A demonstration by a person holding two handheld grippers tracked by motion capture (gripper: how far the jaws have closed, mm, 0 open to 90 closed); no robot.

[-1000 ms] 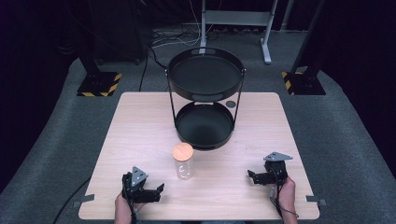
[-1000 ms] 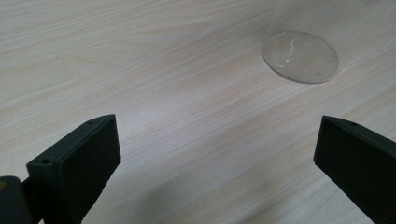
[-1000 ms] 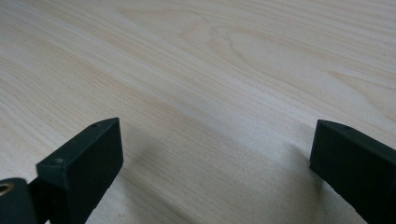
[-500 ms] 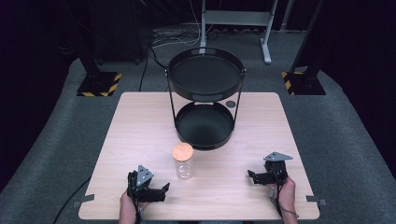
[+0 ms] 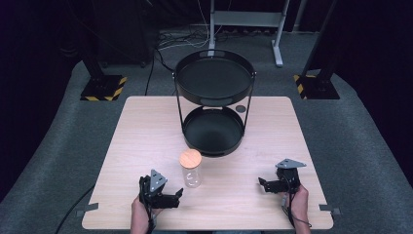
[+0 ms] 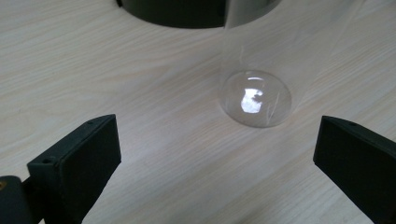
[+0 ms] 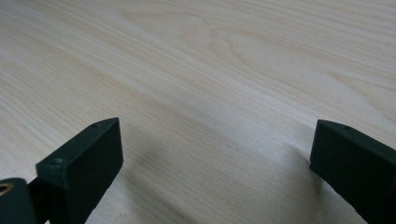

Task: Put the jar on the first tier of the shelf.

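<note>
Jaws spread wide on both: left gripper lower left of frame, facing glass jar upright just beside it at lower centre; right gripper lower right, over bare surface.

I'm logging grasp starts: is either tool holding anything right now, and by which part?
Nothing is held. Both the left tool and right tool are open; the glass jar stands untouched ahead of the left one.

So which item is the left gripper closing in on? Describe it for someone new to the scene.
On the wooden table, just in front of the black two-tier tray stand, stands a small clear glass jar. Its round orange-tan lid sets it apart.
</note>
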